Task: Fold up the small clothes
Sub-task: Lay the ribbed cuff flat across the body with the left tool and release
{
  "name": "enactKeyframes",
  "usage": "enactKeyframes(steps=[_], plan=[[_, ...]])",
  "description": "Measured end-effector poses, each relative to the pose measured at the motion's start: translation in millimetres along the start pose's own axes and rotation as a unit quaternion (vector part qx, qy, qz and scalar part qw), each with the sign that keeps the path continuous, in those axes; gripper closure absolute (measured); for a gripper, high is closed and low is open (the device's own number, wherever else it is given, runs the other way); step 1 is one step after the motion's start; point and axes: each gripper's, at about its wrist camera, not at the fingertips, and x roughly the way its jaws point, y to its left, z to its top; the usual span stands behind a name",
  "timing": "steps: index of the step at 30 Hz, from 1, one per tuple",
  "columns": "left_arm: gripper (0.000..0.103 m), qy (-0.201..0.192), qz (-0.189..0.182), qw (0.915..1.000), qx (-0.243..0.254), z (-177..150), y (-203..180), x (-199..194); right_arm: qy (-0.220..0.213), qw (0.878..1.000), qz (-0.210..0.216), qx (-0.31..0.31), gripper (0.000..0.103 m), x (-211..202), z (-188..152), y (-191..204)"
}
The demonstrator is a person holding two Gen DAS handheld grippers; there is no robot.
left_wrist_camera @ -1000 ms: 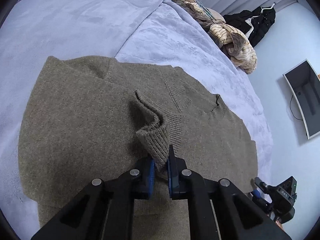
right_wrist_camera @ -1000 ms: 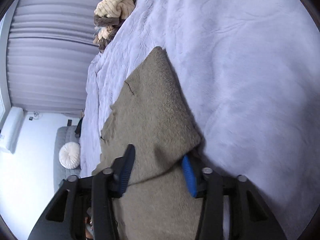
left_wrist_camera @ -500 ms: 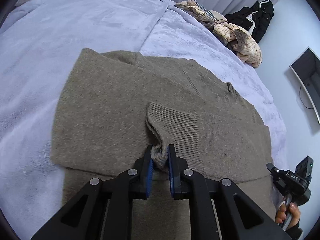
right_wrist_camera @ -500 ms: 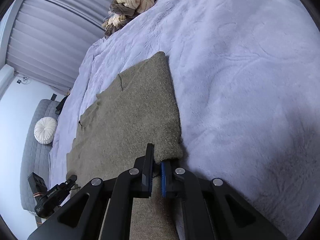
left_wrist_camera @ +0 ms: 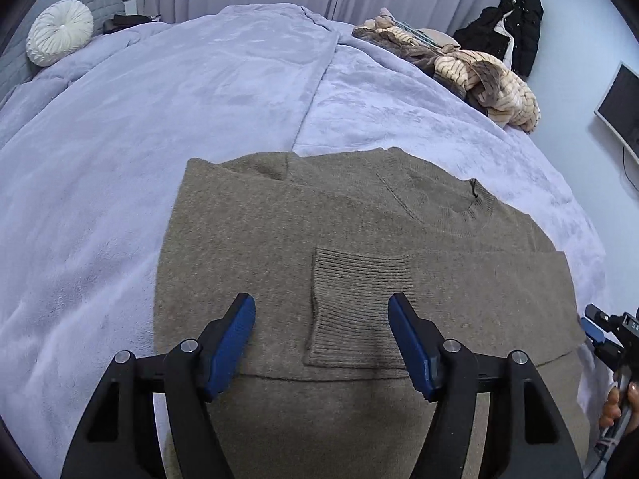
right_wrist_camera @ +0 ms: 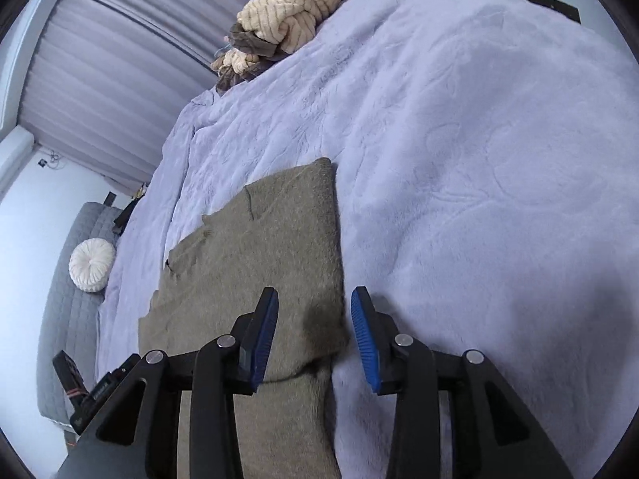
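1. Across the centre of the left wrist view lies the olive sweater [left_wrist_camera: 359, 247] on the lavender blanket [left_wrist_camera: 199, 92], its ribbed cuff [left_wrist_camera: 355, 311] folded flat over the body.
2. Left gripper [left_wrist_camera: 321, 343] — fingers spread wide, holding nothing.
3. Right gripper [right_wrist_camera: 313, 331] — fingers apart, straddling the sweater's folded edge at lower centre.

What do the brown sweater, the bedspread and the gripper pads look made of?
Sweater: knit, probably wool or a blend; matte, fuzzy, ribbed cuff and collar.
Bedspread: plush fleece or velour; soft sheen, brushed nap marks.
Pads on the left hand-held gripper: blue, probably rubber or soft plastic; ridged where seen edge-on in the right view.
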Motion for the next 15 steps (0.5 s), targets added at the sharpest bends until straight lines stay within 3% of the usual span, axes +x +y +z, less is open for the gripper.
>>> enactKeyframes(steps=[4,5,6,8,11,12,15], plan=[[0.034,0.024,0.013,0.9993,-0.025,-3,3,21,0.031,0.999,0.016,0.021,0.065,31,11,-4],[0.034,0.023,0.015,0.9993,-0.024,-5,4,23,0.04,0.999,0.009,0.002,0.085,34,12,4],[0.034,0.022,0.018,0.9994,-0.019,-6,2,24,0.041,0.999,-0.007,-0.032,0.088,34,11,14],[0.033,0.02,0.031,0.9993,0.002,-10,-3,27,0.03,0.992,-0.061,-0.109,0.088,32,7,36],[0.032,0.013,0.05,0.9984,0.023,-15,-10,31,0.019,0.969,-0.155,-0.19,0.089,41,-3,45],[0.031,0.011,0.053,0.9982,0.026,-16,-11,31,0.018,0.965,-0.163,-0.203,0.091,45,-7,43],[0.031,0.011,0.047,0.9985,0.027,-18,-8,30,0.005,0.969,-0.157,-0.188,0.091,39,-13,40]])
